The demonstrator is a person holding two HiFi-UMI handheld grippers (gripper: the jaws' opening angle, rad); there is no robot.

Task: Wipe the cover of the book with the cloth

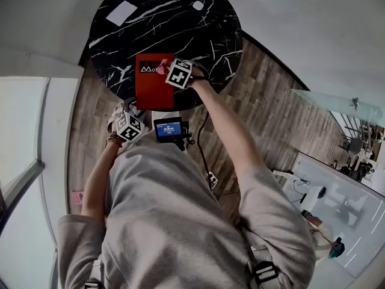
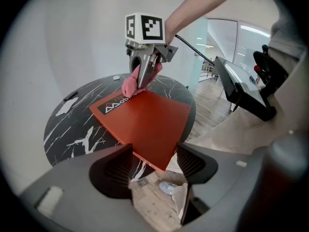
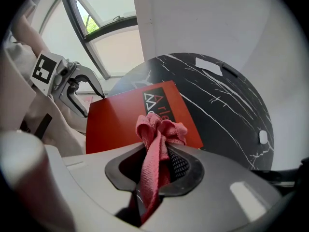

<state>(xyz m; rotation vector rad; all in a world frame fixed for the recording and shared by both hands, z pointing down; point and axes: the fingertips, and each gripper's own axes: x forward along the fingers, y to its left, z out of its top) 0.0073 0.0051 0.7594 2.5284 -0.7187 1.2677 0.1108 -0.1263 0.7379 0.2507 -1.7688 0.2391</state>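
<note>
Right gripper (image 3: 157, 151), clamped on a bunched pink cloth (image 3: 159, 129), touches it to the red book (image 3: 120, 120); left gripper (image 2: 154, 166) gapes empty.

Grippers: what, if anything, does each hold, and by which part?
Right gripper: shut on the cloth, mid-length, bunched end sticking out. Left gripper: open, holding nothing; a corner of the book lies between its jaws.

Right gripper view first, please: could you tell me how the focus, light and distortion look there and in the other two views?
Right gripper view: cloth and book sharp, the window glares white, corners black from the wide lens. Left gripper view: book crisp, the near foreground soft, edges vignetted. Head view: even light, the table clear, lines bowing near the edges.
</note>
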